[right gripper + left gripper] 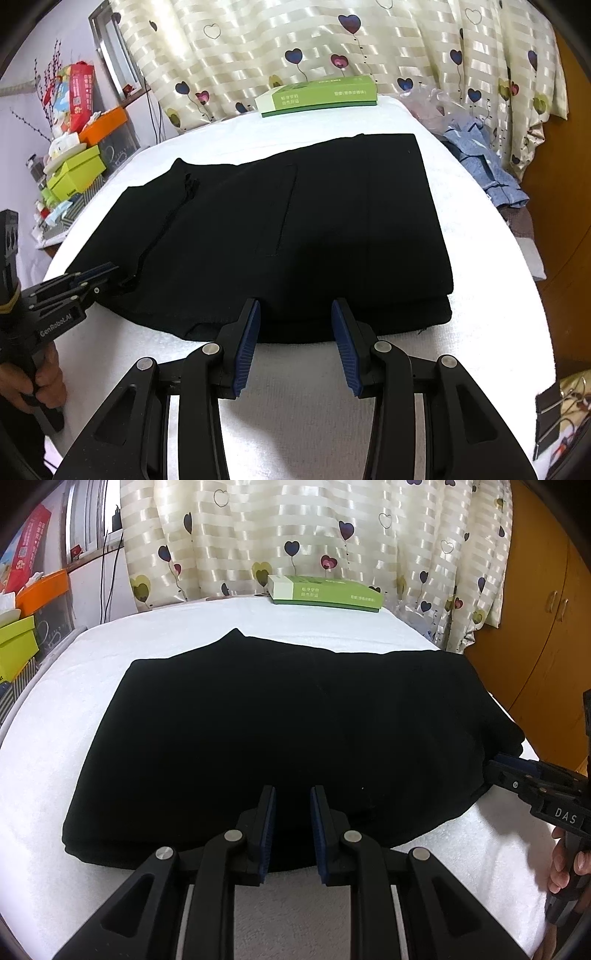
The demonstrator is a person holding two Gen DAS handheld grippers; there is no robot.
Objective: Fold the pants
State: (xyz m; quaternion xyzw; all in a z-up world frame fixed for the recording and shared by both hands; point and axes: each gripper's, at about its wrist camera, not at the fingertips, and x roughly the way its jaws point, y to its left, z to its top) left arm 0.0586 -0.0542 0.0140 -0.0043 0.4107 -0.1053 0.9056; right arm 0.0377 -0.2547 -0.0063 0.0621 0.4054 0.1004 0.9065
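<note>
Black pants (280, 720) lie folded into a thick flat rectangle on a table covered with a white towel (55, 760). In the right wrist view the pants (295, 221) show a pocket seam and a zipper line. My left gripper (293, 805) is open with a narrow gap, its blue pads over the near edge of the pants. From the right wrist view, the left gripper (114, 278) touches the pants' left near corner. My right gripper (295, 310) stands wide open at the near edge, right of the middle. Its tip (495, 766) meets the right side of the pants.
A green box (325, 592) lies at the table's far edge before a heart-patterned curtain (332, 44). A blue garment (484, 166) and a plastic bag sit off the right side. Stacked boxes (77, 173) crowd the left. A hand (40, 380) holds each gripper handle.
</note>
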